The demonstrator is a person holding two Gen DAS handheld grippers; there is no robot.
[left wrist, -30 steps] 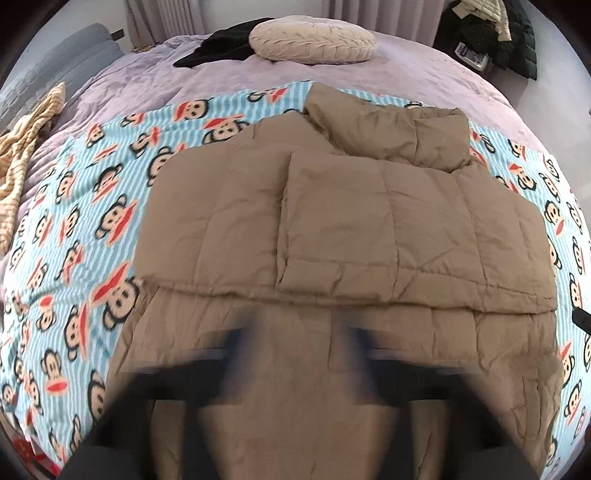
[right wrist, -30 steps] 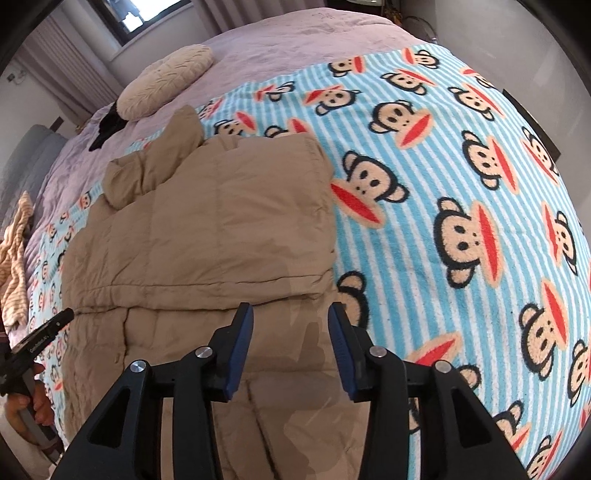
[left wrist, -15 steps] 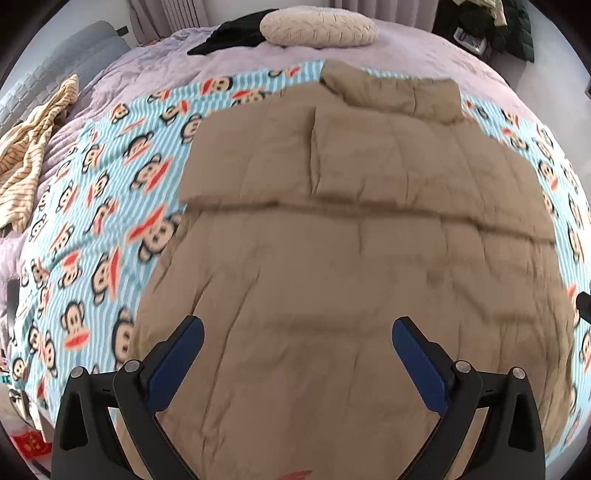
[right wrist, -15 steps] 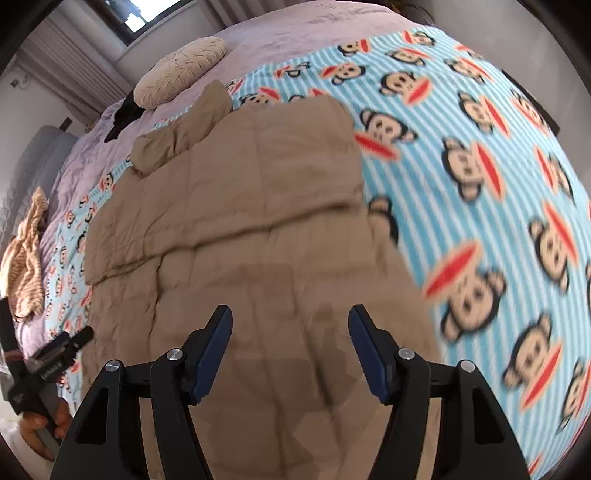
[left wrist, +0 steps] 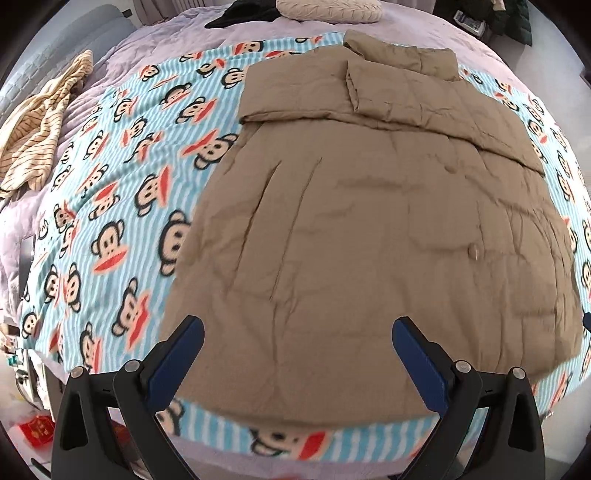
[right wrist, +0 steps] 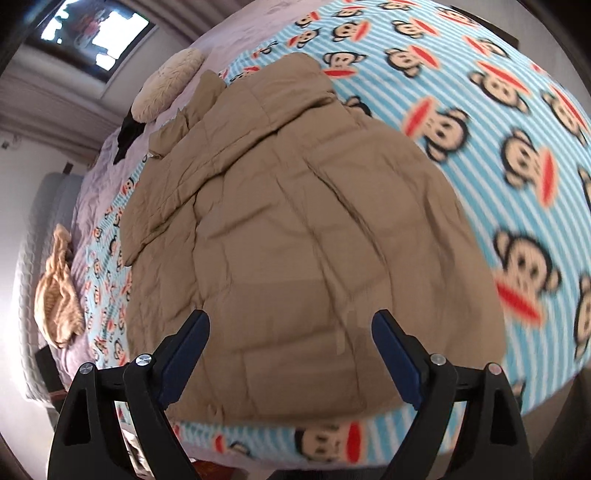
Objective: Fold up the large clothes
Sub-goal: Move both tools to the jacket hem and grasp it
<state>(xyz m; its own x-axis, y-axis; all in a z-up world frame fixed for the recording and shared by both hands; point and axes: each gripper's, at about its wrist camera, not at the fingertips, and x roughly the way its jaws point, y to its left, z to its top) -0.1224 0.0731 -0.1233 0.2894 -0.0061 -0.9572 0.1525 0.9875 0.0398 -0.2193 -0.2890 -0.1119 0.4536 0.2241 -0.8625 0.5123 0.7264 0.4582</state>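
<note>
A large tan quilted jacket (left wrist: 376, 229) lies flat on a blue striped monkey-print blanket (left wrist: 122, 206) on the bed. Its sleeves are folded across the upper body and the hood lies at the far end. My left gripper (left wrist: 297, 350) is open and empty, raised over the jacket's near hem. The jacket also shows in the right wrist view (right wrist: 295, 240). My right gripper (right wrist: 291, 343) is open and empty, held above the jacket's near hem. The monkey blanket (right wrist: 517, 147) extends to its right.
A cream round pillow (left wrist: 328, 9) and a dark garment (left wrist: 243, 14) lie at the bed's far end. A beige striped garment (left wrist: 40, 122) lies at the left edge. The bed's near edge runs just under both grippers. Red items (left wrist: 37, 430) lie on the floor.
Both grippers have opened wide and pulled back and up from the jacket toward the bed's near edge. The jacket's lower part now lies spread flat.
</note>
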